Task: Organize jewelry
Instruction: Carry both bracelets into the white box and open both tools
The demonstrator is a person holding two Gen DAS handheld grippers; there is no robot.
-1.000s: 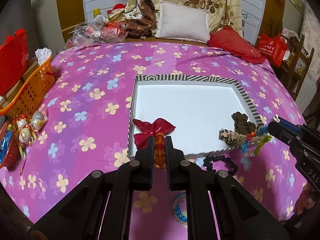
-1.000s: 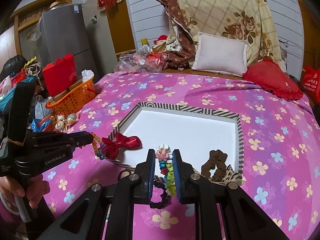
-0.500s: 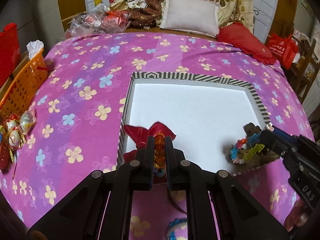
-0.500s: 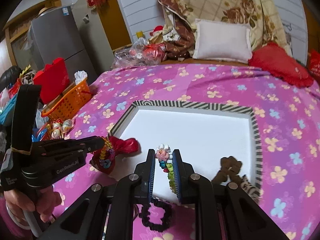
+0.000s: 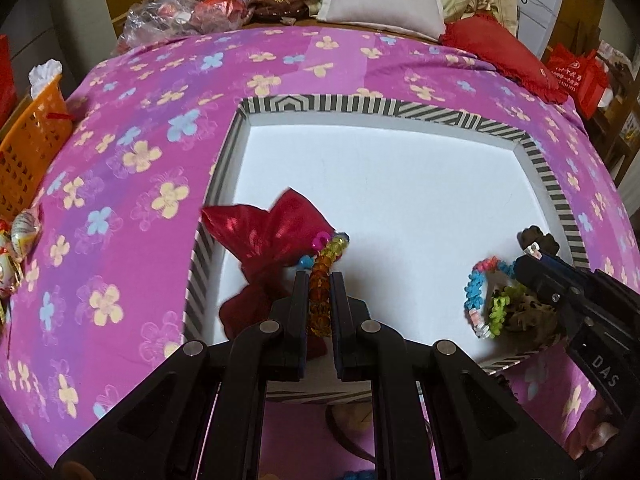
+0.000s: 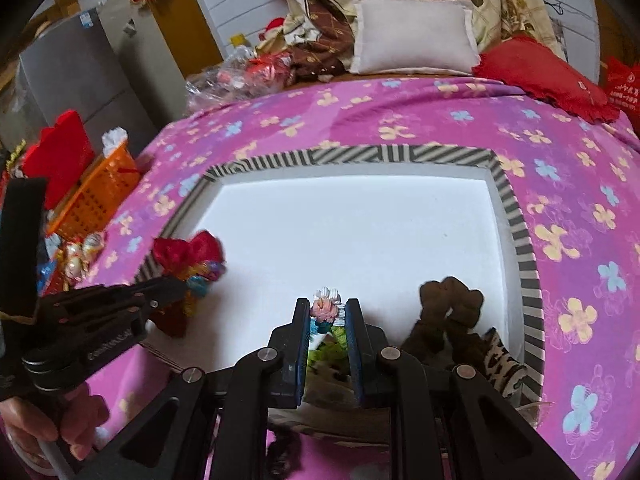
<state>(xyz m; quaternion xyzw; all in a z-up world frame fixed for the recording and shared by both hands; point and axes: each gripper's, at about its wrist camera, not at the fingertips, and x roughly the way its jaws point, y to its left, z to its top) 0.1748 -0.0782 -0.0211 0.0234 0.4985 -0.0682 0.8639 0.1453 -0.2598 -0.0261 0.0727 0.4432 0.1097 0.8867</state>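
A white tray with a striped rim [image 5: 360, 106] [image 6: 352, 156] lies on the pink flowered bedspread. My left gripper [image 5: 319, 280] is shut on an amber bead bracelet [image 5: 320, 280] and holds it over the tray's near left corner, beside a red bow [image 5: 272, 232] [image 6: 188, 248]. My right gripper [image 6: 328, 308] is shut on a colourful bead bracelet [image 6: 326, 308] [image 5: 480, 300] over the tray's near right part. It shows from the side in the left wrist view [image 5: 560, 284].
A brown scrunchie [image 6: 448, 300] and a leopard-print scrunchie [image 6: 500, 356] lie in the tray's near right corner. An orange basket [image 5: 28, 140] and wrapped sweets [image 5: 20, 232] sit at the left. Pillows [image 6: 412, 36] lie at the back.
Both grippers have moved forward over the tray with their bracelets. The tray and bow now look nearer and larger in both views.
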